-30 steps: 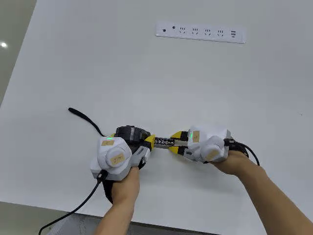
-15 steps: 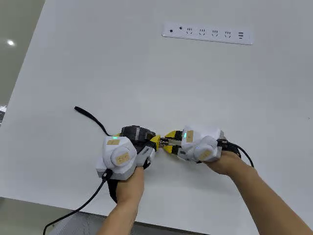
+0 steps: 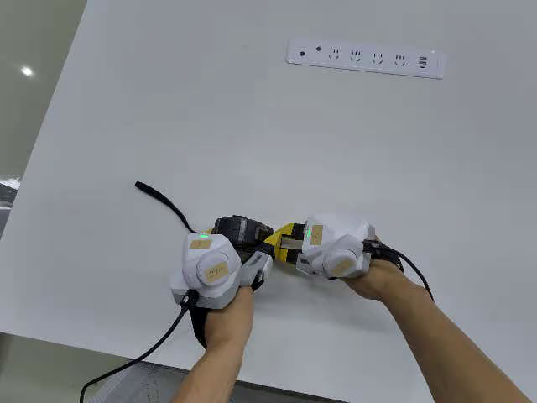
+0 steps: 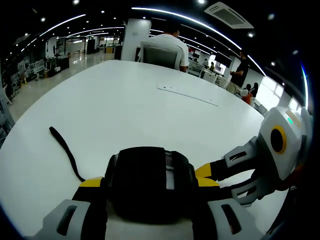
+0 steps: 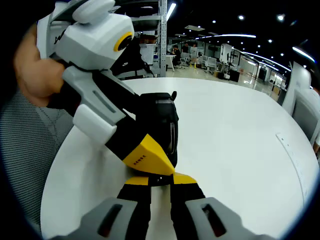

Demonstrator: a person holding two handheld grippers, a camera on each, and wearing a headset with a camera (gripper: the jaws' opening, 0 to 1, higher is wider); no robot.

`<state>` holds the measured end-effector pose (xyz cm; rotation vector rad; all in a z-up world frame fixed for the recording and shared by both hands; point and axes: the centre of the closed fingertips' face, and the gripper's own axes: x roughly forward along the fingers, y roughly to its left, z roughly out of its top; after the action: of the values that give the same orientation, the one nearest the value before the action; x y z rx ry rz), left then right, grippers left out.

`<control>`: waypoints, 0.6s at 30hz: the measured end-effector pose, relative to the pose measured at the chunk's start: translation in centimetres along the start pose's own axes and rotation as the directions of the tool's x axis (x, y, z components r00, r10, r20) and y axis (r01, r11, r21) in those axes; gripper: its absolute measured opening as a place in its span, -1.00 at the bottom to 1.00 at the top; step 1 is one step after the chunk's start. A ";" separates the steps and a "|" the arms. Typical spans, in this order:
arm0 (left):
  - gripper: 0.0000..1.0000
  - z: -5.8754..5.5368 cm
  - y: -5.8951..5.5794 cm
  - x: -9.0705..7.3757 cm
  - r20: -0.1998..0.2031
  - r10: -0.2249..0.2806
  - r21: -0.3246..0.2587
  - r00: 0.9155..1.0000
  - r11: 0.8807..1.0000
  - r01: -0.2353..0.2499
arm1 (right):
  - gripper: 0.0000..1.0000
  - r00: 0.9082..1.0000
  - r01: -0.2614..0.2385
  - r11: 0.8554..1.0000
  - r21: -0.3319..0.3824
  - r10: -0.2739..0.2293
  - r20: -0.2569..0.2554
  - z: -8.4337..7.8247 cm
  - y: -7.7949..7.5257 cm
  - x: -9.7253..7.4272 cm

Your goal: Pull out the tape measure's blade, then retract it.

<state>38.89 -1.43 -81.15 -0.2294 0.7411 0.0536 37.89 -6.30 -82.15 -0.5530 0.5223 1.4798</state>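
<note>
The black tape measure [image 3: 237,228] stands on the white table [image 3: 252,126], and my left gripper [image 3: 249,244] is shut on its body. In the left gripper view the case [image 4: 145,165] sits squeezed between the yellow-tipped jaws of the left gripper [image 4: 150,182]. My right gripper [image 3: 284,246] is right up against the case from the right, its tips pinched on the blade's end. In the right gripper view the right gripper [image 5: 160,180] is closed just before the case [image 5: 162,125], with almost no blade showing. A black wrist strap [image 3: 164,204] trails left from the case.
A white power strip [image 3: 366,59] lies at the table's far side. The left gripper's cable [image 3: 143,357] hangs over the near table edge. A person in white [image 4: 167,45] sits beyond the table's far end in the left gripper view.
My right gripper has moved left, up to the tape measure, and the short stretch of blade between the grippers has gone back into the case. The left gripper has kept its hold.
</note>
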 end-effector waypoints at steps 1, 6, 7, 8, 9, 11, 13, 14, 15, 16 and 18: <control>0.31 0.0 0.0 0.0 0.000 0.000 -0.001 1.000 1.000 0.000 | -0.76 1.000 0.000 1.000 -0.002 0.000 0.004 0.1 0.0 0.0; 0.32 -0.1 0.1 -0.1 -0.001 0.003 0.005 1.000 1.000 -0.003 | -0.74 1.000 -0.006 1.000 -0.028 0.006 0.005 0.1 0.2 0.0; 0.32 -0.1 0.1 -0.1 0.000 0.004 0.009 1.000 1.000 -0.004 | -0.74 1.000 -0.006 0.999 -0.035 0.006 0.005 0.1 0.2 0.1; 0.32 -0.1 0.1 -0.1 0.002 0.005 0.004 1.000 1.000 -0.005 | -0.73 1.000 -0.004 0.999 -0.039 0.004 0.007 0.1 0.2 0.1; 0.32 -0.1 0.1 -0.1 0.002 0.006 0.004 1.000 1.000 -0.006 | -0.73 1.000 -0.004 0.999 -0.039 0.004 0.007 0.1 0.2 0.1; 0.32 -0.2 0.1 0.0 0.003 0.008 0.005 1.000 1.000 -0.008 | -0.73 1.000 -0.005 0.999 -0.040 0.005 0.009 0.1 0.2 0.1; 0.33 -0.1 0.1 -0.1 0.007 0.012 0.005 1.000 1.000 -0.012 | -0.72 1.000 -0.002 0.999 -0.039 0.003 0.011 0.0 0.1 0.1; 0.33 -0.1 0.1 0.0 0.009 0.013 0.008 1.000 1.000 -0.013 | -0.72 1.000 -0.002 0.999 -0.037 0.002 0.011 0.0 0.1 0.1; 0.34 -0.1 0.1 0.0 0.010 0.016 0.011 1.000 1.000 -0.016 | -0.72 1.000 0.000 1.000 -0.029 0.000 0.011 0.0 0.1 0.1; 0.34 -0.1 0.1 0.0 0.012 0.017 0.013 1.000 1.000 -0.017 | -0.71 1.000 0.001 0.999 -0.033 -0.001 0.012 0.0 0.2 0.1; 0.35 -0.1 0.1 0.0 0.015 0.018 0.014 1.000 1.000 -0.019 | -0.71 1.000 0.007 0.999 -0.031 -0.007 0.013 0.0 0.1 0.2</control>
<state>38.78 -1.32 -81.28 -0.2083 0.7290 0.0674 37.76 -6.19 -82.26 -0.5692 0.4875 1.4861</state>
